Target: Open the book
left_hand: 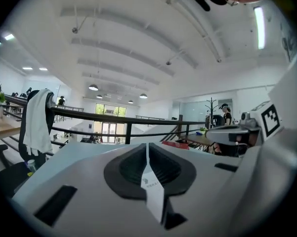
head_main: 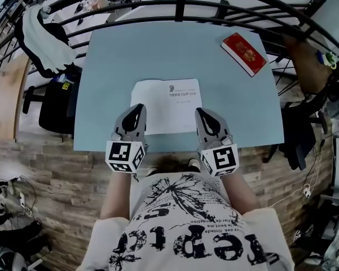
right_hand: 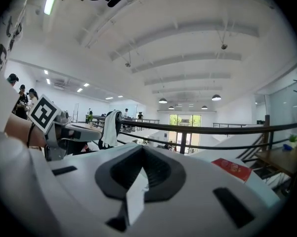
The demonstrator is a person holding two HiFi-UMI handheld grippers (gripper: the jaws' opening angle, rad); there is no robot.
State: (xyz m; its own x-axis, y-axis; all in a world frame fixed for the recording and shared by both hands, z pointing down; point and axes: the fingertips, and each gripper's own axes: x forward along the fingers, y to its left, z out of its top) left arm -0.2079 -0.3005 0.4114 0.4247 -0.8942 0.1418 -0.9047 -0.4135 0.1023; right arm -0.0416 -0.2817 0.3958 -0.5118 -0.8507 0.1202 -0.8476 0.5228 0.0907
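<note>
A white book (head_main: 166, 105) lies flat in the middle of the light blue table (head_main: 113, 66), a white printed page facing up. My left gripper (head_main: 140, 107) hovers over its near left corner, raised off the table. Over the near right corner hovers my right gripper (head_main: 200, 112). In the left gripper view the left gripper (left_hand: 147, 147) has its jaws together, and only a thin sliver of white shows between them. The right gripper (right_hand: 142, 149) looks the same in its own view. Neither one holds a page.
A red booklet (head_main: 244, 53) lies at the table's far right corner. A black railing (head_main: 180, 4) curves behind the table. At the left stands a chair with a white cloth (head_main: 42, 38) draped over it. The person's torso is at the near edge.
</note>
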